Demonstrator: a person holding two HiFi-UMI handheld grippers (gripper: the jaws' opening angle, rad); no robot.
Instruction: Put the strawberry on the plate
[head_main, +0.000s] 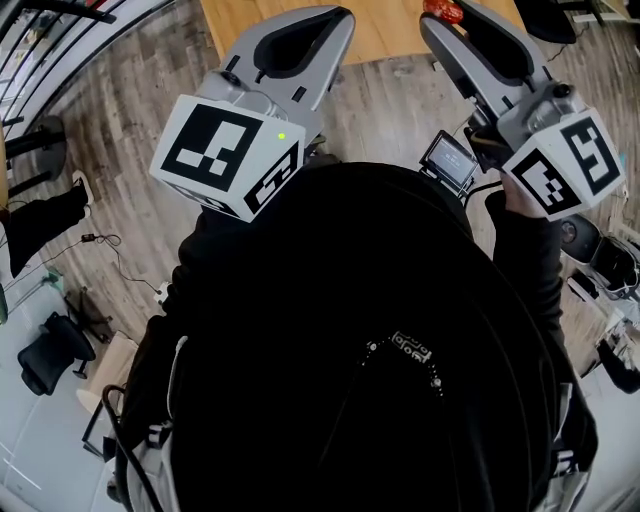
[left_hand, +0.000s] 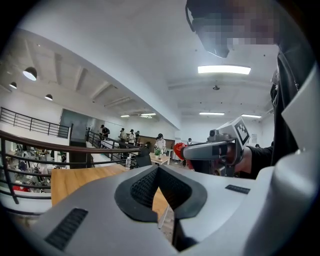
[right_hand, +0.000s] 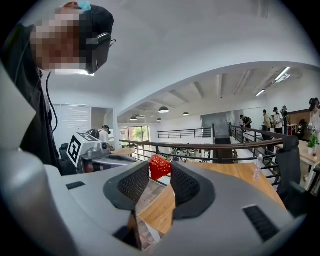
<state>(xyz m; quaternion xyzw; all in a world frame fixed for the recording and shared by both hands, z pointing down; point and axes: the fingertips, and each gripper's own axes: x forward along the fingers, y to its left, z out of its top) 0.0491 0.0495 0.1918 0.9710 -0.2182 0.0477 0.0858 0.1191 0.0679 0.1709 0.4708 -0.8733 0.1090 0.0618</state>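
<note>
A person in a black jacket (head_main: 350, 330) stands over a wood-plank floor (head_main: 130, 110) with a tool raised in each hand, seen from the head view. At far left, a black office chair (head_main: 45, 360) sits on the floor. The left tool (head_main: 335, 18) points toward a wooden surface (head_main: 390, 30). Its jaws are pressed together at the tips with nothing between them, as the left gripper view shows (left_hand: 159, 167). Its marker cube (head_main: 230, 155) carries bold black-and-white squares and a small green light (head_main: 282, 135). White print on the jacket's chest (head_main: 415, 348) appears upside down and too small to read. To the right of centre, a small dark screen (head_main: 450, 158) is mounted by the right tool (head_main: 440, 18), whose own cube (head_main: 565, 165) bears similar square patterns. The right tool pinches the strawberry (right_hand: 159, 166) between its ridged black pads (right_hand: 135, 182), holding it in the air above the edge of the wooden surface, just beyond the jaw tips. In the head view the red fruit (head_main: 443, 10) shows at the top edge.
</note>
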